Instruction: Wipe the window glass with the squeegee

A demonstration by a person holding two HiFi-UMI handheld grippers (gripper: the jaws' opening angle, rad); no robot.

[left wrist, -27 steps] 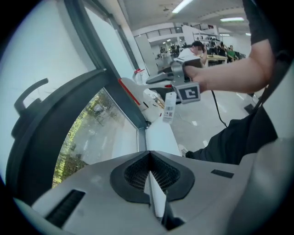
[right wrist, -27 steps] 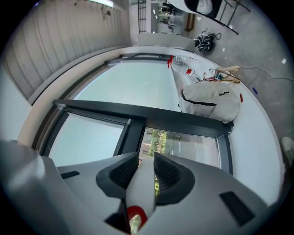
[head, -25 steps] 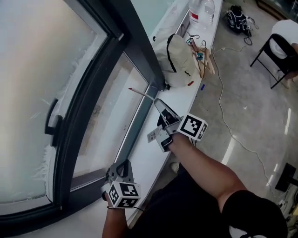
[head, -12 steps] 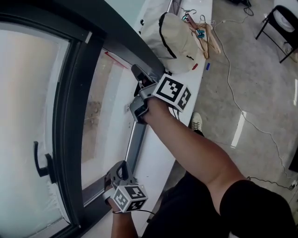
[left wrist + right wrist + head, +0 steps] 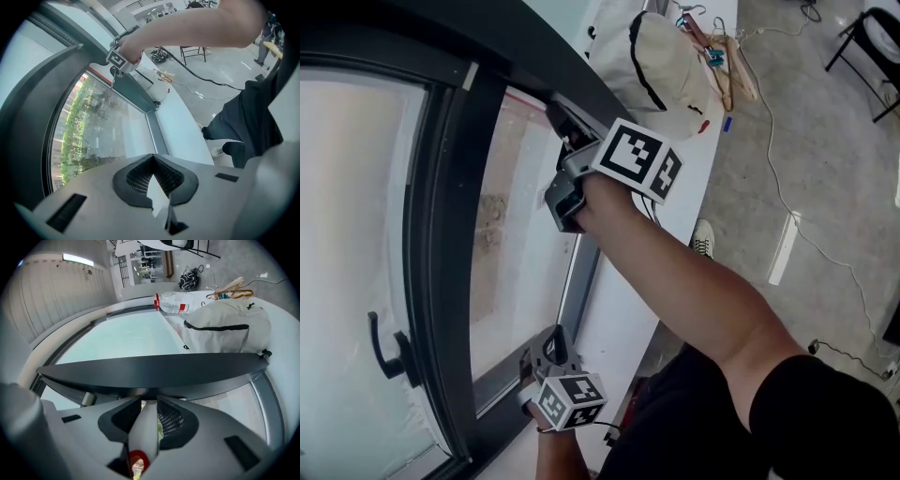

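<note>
I work off the lower pane (image 5: 520, 216), the narrow sheet of glass beside the white sill (image 5: 614, 300). My right gripper (image 5: 149, 401) reaches to the pane's top end, just under the dark crossbar (image 5: 487, 56). Its jaws are clamped tight on the squeegee (image 5: 144, 430), with the pale handle pinched between the pads and a red end showing at the near side. The red edge lies along the pane's top border, and I read that as the blade. I judge I hold it there on purpose: a stroke that starts at the very top can draw the full length of the pane in one pull, with no unwiped strip left beneath the crossbar. The tight grip keeps the blade from twisting when it drags on glass.

My left gripper (image 5: 546, 349) sits at the pane's bottom end, close to the frame corner and above the sill. Its jaws are pressed together with nothing between them. I take it as parked there, clear of the stroke line and doing no work.

A cream bag (image 5: 661, 61) lies on the sill beyond the pane's top end, outside the path down the glass.
</note>
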